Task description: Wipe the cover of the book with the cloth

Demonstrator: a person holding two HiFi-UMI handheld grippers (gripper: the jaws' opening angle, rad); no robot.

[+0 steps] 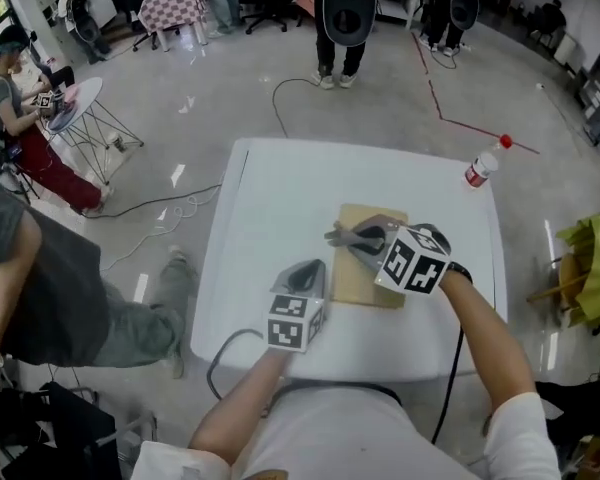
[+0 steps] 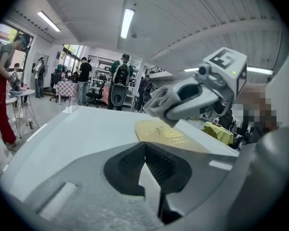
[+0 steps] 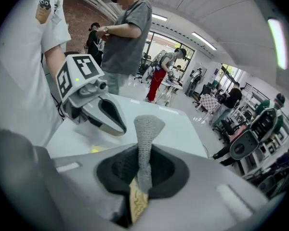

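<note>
Cloth [image 3: 145,134] pinched in right claw [image 1: 354,236] over book [image 1: 358,280] | left claw [image 1: 310,269] pressed together beside book | bottle [image 1: 485,163] at table [image 1: 280,198] corner

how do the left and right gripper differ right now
The left gripper has its jaws together on nothing; the right gripper is shut on the grey cloth. The left gripper is over bare table beside the book; the right gripper is over the book's cover. Both have the same grey build with a marker cube.
</note>
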